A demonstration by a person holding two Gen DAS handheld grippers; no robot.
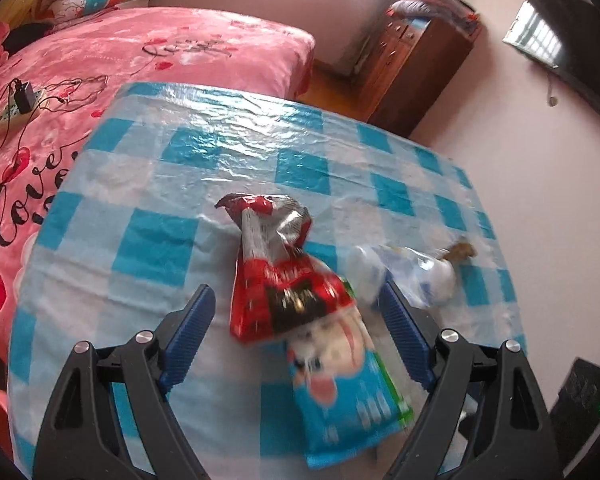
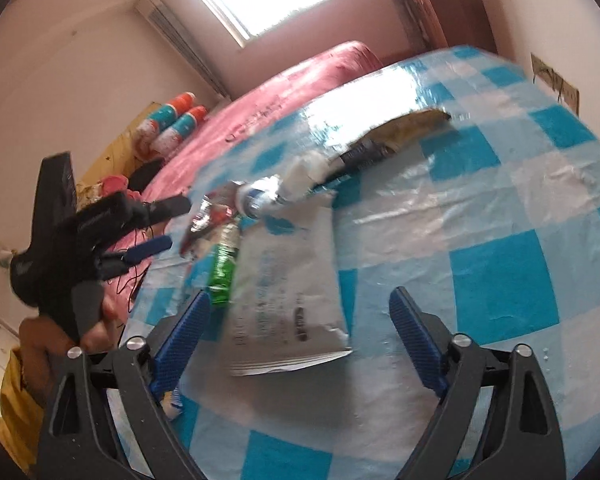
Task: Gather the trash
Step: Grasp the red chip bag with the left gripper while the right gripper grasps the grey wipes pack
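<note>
Red foil snack wrapper (image 1: 276, 276) lies between wide-open, empty left gripper (image 1: 296, 312) fingers; right gripper (image 2: 300, 320) likewise spread over grey paper mailer (image 2: 284, 292). Close squarely.

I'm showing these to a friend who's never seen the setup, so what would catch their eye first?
Probably the litter on the blue-checked tablecloth: a crumpled red snack bag lying partly over a blue cartoon packet, right between the open fingers of the left gripper. In the right wrist view a torn white paper envelope lies ahead of the open right gripper. Behind the table, the bright pink bedspread stands out.
</note>
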